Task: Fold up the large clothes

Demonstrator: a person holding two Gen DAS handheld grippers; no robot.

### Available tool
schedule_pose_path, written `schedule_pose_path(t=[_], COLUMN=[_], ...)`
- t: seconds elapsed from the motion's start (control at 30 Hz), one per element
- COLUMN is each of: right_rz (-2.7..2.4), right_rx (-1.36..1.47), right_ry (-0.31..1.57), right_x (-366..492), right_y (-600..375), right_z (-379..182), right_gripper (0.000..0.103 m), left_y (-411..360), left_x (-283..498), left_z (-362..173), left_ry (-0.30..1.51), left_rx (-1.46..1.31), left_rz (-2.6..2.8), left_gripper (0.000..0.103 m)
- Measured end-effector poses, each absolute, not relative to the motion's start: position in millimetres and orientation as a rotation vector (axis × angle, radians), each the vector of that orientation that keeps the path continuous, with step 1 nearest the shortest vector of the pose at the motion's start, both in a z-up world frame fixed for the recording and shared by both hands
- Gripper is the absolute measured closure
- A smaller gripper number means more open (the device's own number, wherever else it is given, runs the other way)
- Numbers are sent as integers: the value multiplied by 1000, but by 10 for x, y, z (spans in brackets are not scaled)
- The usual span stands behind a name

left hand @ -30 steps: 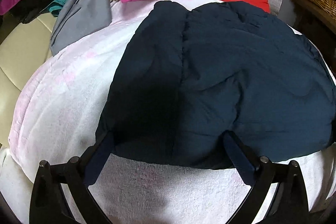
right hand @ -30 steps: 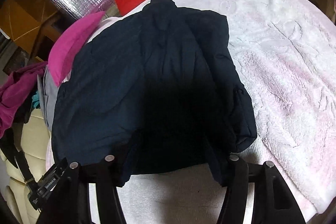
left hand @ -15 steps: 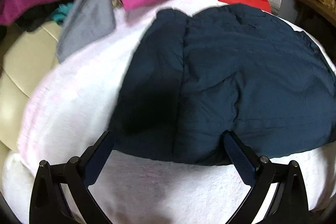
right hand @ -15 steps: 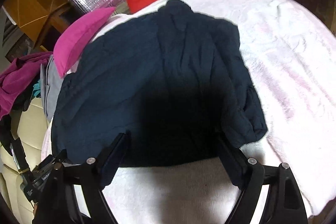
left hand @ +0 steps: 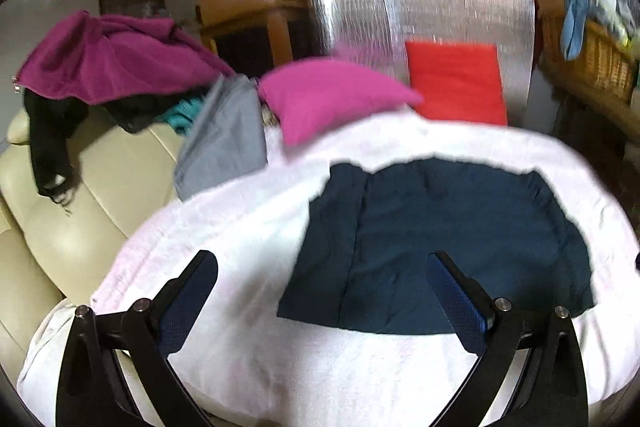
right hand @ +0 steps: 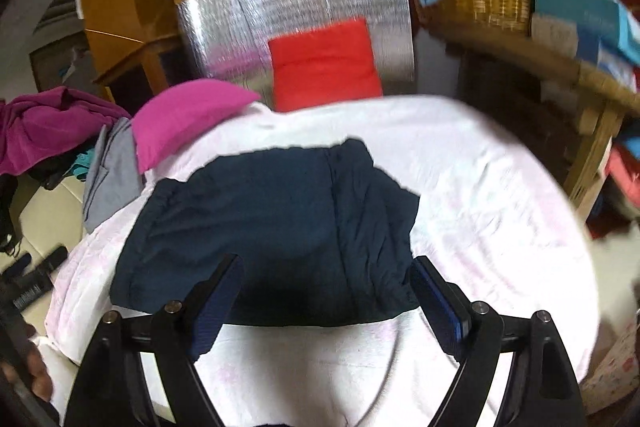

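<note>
The folded dark navy padded jacket lies flat on the pale pink-white fuzzy blanket, near its middle. Motion blur softens its edges, and its near hem is partly hidden behind the fingers in both views. The left tongs stand spread wide and released, above the blanket with nothing between them. The right tongs are likewise released, gaping over the jacket's near edge. Beyond, at the far left, a magenta cushion sits beside a red cushion against a silver foil panel.
</note>
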State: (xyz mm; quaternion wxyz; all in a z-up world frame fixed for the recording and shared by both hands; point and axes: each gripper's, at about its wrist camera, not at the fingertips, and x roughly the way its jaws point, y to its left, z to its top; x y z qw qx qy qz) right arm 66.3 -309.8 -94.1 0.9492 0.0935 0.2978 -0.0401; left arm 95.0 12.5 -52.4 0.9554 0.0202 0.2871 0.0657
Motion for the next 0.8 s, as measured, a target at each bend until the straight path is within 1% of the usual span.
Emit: schedule_pose_path(t=[0.3,0.53,0.63,0.8], right_rz=[-82,-73,-63,-55], right_rx=[142,110,99,88], right_ry=[441,319,281,260], right_x=[-106,-650,-879,-1094], right_y=[-2955,-2856,-2785,-2700], right_z=[-291,137,262,372], right_gripper=[15,8,3,3], left_y=[238,235,205,174], left_x=[391,-95,-315,-543], left_z=[109,499,651,829], left_ry=[455,360,315,268], left_rx=[-4,-6,9,21], left_rz=[162,182,184,185], left_gripper=[0,0,0,0])
